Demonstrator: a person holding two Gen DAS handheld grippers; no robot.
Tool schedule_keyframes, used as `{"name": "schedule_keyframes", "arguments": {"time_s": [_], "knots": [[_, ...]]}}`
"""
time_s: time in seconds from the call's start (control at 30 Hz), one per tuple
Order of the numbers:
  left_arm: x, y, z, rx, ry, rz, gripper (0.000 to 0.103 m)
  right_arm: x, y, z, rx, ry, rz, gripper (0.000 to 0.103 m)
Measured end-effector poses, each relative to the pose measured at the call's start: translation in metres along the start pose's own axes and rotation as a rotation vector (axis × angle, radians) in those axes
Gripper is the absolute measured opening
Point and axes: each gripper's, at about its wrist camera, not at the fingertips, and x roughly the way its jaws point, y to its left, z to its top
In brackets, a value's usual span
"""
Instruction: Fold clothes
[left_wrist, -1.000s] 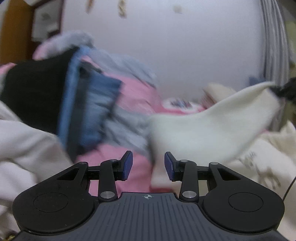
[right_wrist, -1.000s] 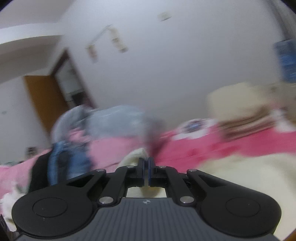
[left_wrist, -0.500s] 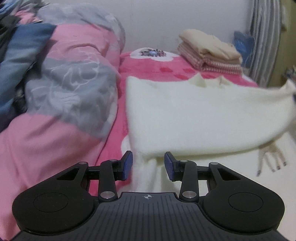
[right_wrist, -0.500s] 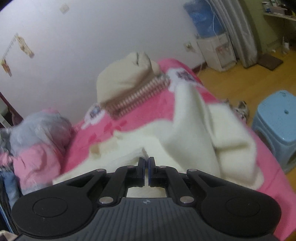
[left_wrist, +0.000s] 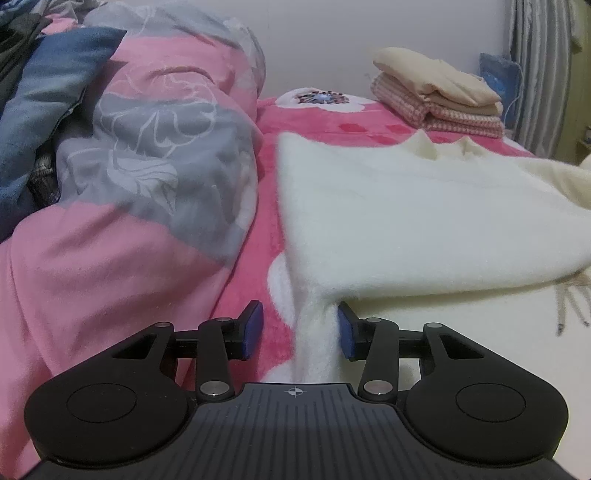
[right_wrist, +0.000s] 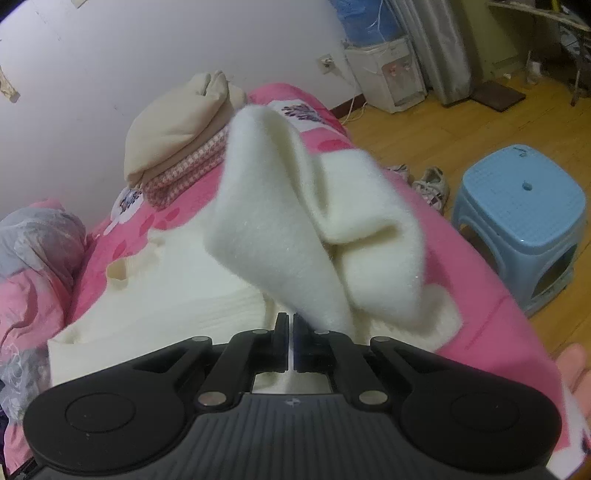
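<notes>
Left wrist view: your left tongs (left_wrist: 297, 328) stand spread and have just been opening further; a hanging strip of the cream sweater (left_wrist: 424, 225) runs between the pads, brushing the right pad (left_wrist: 345, 330), not pressed. The sweater lies flat on the bed (left_wrist: 325, 122), along the pink-and-grey duvet (left_wrist: 147, 155). Risk: with nothing clamped, that near edge sags off the bed's near edge and the fold line drifts. The duvet sits just beside the sweater's left edge; a sweep that way could snag it.

Right wrist view: your right tongs (right_wrist: 290, 341) are pressed together, pinching a fold of the sweater (right_wrist: 291, 229), lifted over the body. Risk: the pinch looks thin and at the very edge; a fast pull could slip it out, or the flap lands bunched, since it is already creased double. The bed's right edge is close, with the blue stool (right_wrist: 521, 206) and shoes (right_wrist: 430, 182) on the floor below, so a dropped flap may slide off.

Containers: none in view. The folded stack (right_wrist: 177, 147) sits at the bed's far edge.
</notes>
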Motion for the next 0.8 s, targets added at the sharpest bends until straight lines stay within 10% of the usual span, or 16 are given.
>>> {"name": "schedule_keyframes", "arguments": {"time_s": [0.23,0.33,0.5,0.8], "knots": [[-0.030,0.012,0.014,-0.048,-0.033,-0.066,0.045,-0.047,0.019,-0.002,-0.103,-0.189,-0.053,0.007],[-0.030,0.001,0.024,-0.026,-0.080,-0.083,0.045,-0.053,-0.014,0.008,0.077,-0.243,-0.076,0.032],[-0.004,-0.030,0.034,0.023,-0.100,-0.059,0.045,-0.045,-0.067,0.015,0.303,-0.191,-0.066,0.038],[0.024,-0.040,0.026,0.021,-0.040,0.002,0.045,-0.017,-0.072,0.016,0.198,-0.115,-0.074,0.051]]}}
